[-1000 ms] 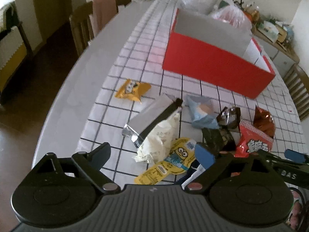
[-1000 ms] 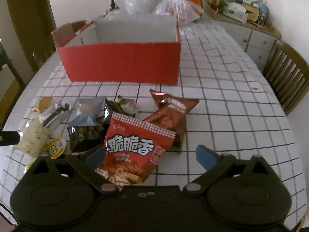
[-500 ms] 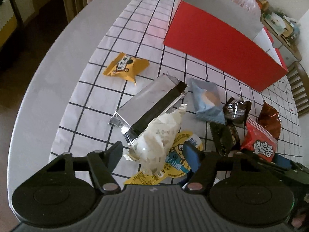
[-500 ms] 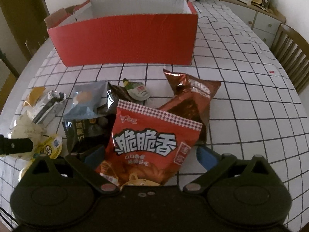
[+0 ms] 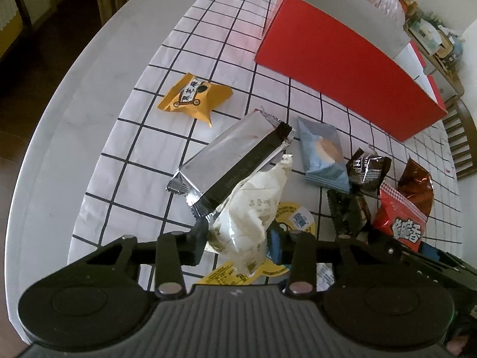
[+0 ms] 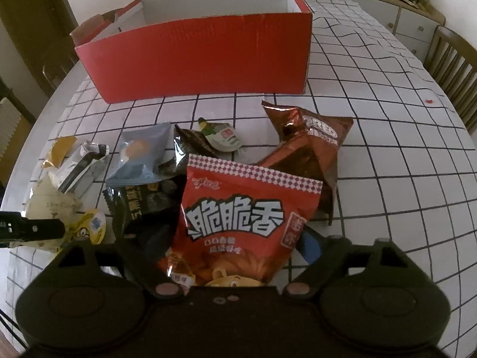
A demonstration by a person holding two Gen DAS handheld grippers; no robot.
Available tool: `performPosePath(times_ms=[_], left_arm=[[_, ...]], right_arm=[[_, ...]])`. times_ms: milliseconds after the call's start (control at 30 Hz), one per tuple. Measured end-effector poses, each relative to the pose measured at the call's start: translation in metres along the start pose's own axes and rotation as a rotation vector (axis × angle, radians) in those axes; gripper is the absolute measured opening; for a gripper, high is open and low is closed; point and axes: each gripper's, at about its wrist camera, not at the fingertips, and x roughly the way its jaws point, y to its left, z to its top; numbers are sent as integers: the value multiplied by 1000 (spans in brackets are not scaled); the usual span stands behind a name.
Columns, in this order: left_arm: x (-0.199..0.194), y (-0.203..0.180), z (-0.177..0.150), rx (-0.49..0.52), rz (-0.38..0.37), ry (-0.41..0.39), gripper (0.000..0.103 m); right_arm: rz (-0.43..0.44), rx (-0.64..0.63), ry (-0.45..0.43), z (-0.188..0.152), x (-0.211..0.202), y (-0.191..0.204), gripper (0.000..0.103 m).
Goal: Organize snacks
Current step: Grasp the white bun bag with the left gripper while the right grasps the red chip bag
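The round table [image 5: 59, 137] is carrying a white cloth with a black grid [image 6: 387, 155], and the large red cardboard box [image 6: 202, 59] is standing open at its far side; only its pale inner walls are showing, so I cannot tell what is lying inside. In front of the box the snacks are lying in a loose heap. The red crisp bag with white Chinese letters [image 6: 238, 223] is sitting between the fingers of the right gripper [image 6: 232, 253], whose jaws have just been closing and are standing still fairly wide around it; whether the pads are pressing it, I cannot tell. The brown Oreo bag [image 6: 310, 146] is lying just behind it, touching it. The silver and black packet [image 5: 232, 167] is resting on the crumpled white wrapper [image 5: 250, 208], and the left gripper [image 5: 238, 244] has just been closing its jaws narrow on this wrapper, so it is pinching it. A light blue packet [image 5: 323, 155], an orange sachet [image 5: 193, 98] lying apart, and a yellow cartoon lid cup [image 5: 295, 217] are lying near
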Motion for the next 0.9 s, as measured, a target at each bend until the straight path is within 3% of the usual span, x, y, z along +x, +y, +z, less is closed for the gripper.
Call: performPosePath(times_ms=[133,300,600,900], left_arm=[[0,0,-1,-2,-14,0,36],[-2,0,-3,2,-15,-8,34],[-13,0,-9,2,-23,-23,34],[-46,-18,-5,44,-22,-69,34]], right_arm=[[27,4,-19,1,-7,-1,66],[44,3,-27,0,-9,-3,63],[66,15,-50,-5,-25,-5,61],[121,3,-115,8,-66,-6,61]])
